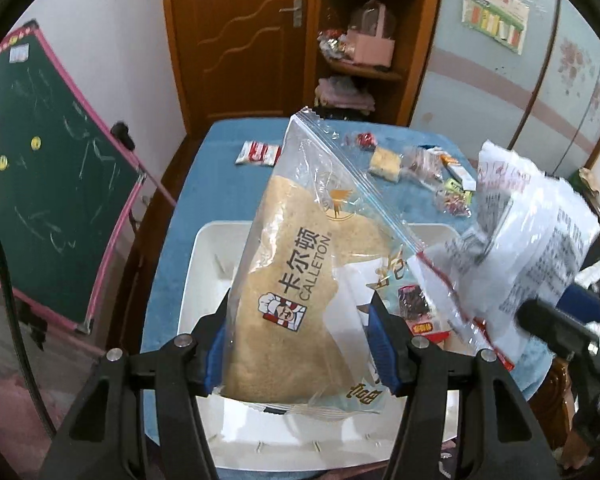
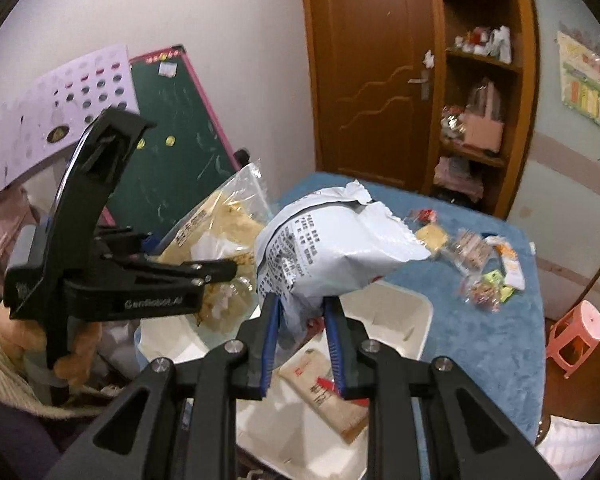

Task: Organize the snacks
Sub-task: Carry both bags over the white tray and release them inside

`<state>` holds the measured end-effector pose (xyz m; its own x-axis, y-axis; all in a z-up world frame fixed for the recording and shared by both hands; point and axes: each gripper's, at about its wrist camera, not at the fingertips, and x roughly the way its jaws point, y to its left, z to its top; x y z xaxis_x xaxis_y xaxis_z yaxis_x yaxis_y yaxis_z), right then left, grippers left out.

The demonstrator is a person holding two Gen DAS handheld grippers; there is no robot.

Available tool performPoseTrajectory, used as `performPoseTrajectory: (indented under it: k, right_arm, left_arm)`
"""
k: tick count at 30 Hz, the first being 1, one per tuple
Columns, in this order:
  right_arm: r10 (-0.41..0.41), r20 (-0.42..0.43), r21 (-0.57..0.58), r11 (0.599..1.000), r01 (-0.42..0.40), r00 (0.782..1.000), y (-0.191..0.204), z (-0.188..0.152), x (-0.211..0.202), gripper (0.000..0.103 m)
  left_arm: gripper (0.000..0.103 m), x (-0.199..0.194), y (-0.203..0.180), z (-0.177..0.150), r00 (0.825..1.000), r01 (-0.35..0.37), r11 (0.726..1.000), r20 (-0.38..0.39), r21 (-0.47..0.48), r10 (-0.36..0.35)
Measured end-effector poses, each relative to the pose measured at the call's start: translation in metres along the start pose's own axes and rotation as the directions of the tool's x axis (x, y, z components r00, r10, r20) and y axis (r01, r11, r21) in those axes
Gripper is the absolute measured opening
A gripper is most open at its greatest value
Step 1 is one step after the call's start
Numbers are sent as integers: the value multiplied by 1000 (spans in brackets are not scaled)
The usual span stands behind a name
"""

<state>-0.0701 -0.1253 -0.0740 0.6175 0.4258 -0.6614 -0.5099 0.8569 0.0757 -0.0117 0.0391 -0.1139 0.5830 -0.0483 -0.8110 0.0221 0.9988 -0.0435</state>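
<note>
Two claws each pinch a snack over the white bin (image 1: 204,248) — left claw (image 1: 300,344) the bread bag (image 1: 292,280), right claw (image 2: 300,344) the white bag (image 2: 332,248) — so lower both slowly before letting go.

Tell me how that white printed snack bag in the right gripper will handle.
The white snack bag is probably floppy: it crumples where the right hand-held gripper pinches it. Likely light, since its puffed body stands above the pinch. Its torn top looks open, so tipping may spill contents.
</note>
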Motion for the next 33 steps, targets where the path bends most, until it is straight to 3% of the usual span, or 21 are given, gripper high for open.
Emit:
performPoseTrajectory:
  k: [18, 19, 21, 25, 33]
  right_arm:
    - [-29, -154, -26, 999, 25, 988, 5, -14, 26, 27]
    - [-34, -164, -33, 999, 29, 986, 6, -15, 27, 29]
    - [-54, -172, -46, 998, 46, 984, 9, -16, 29, 34]
    - [-73, -153, -69, 996, 63, 986, 13, -15, 25, 51]
    - [-93, -137, -86, 993, 82, 986, 19, -13, 21, 54]
  left_arm:
    - [65, 22, -12, -14, 992, -38, 999, -116, 13, 39]
    - [66, 23, -12, -14, 992, -32, 999, -121, 12, 34]
    - [79, 22, -11, -14, 993, -18, 1000, -114, 7, 19]
    - [84, 13, -12, -13, 997, -4, 1000, -72, 13, 5]
    - [86, 15, -11, -13, 996, -7, 1000, -85, 10, 8]
